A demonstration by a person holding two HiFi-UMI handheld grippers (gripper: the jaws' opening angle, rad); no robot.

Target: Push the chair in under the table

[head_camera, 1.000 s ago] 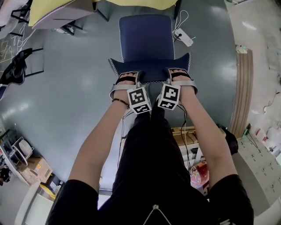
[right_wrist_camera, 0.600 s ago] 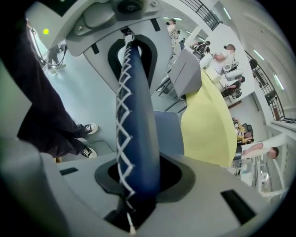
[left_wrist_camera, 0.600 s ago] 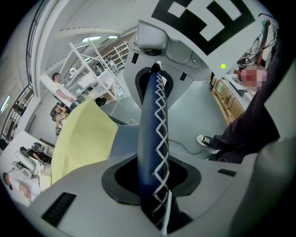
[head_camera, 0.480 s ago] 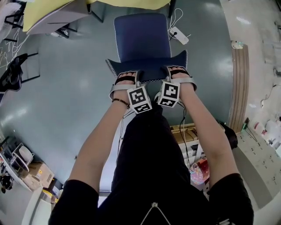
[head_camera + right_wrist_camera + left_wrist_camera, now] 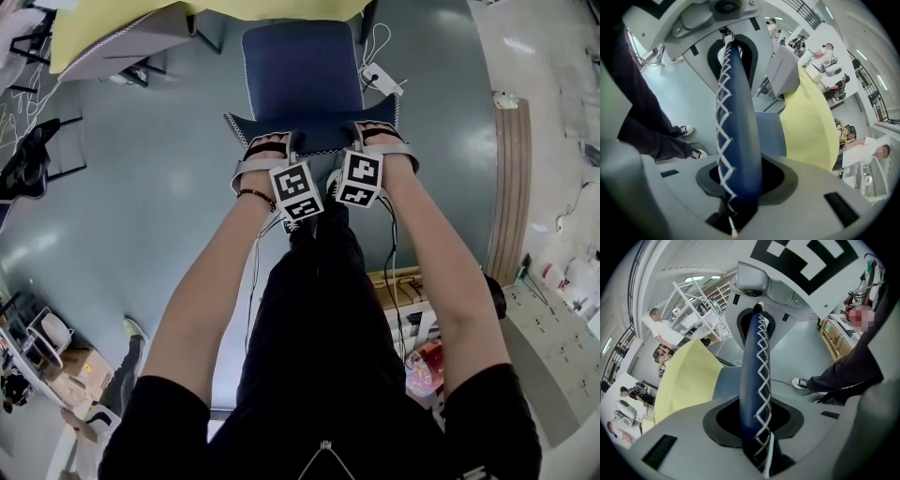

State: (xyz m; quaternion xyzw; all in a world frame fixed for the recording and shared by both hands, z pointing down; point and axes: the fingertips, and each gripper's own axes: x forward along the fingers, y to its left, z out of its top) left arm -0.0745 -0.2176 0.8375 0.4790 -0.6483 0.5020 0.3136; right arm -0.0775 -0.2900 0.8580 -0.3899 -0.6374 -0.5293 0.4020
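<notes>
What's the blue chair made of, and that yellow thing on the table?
The chair looks padded, covered in smooth dark blue fabric or maybe fake leather; white zigzag stitching runs along its backrest. The yellow cover looks like soft cloth: it drapes over the edge of the table.

I see the chair (image 5: 300, 70) upright on the floor, facing away from me, upholstered in dark blue. Its flat, roughly square seat (image 5: 302, 61) runs toward the table (image 5: 94, 33), and the seat's far edge lies right at the table's near edge, with most of the seat showing clear of it. The backrest (image 5: 314, 139) is a thin padded panel with white zigzag stitching along its edge. The left gripper (image 5: 274, 150) and right gripper (image 5: 373, 141) clamp its top at 2 spots. The table has a pale yellow top and dark legs.
</notes>
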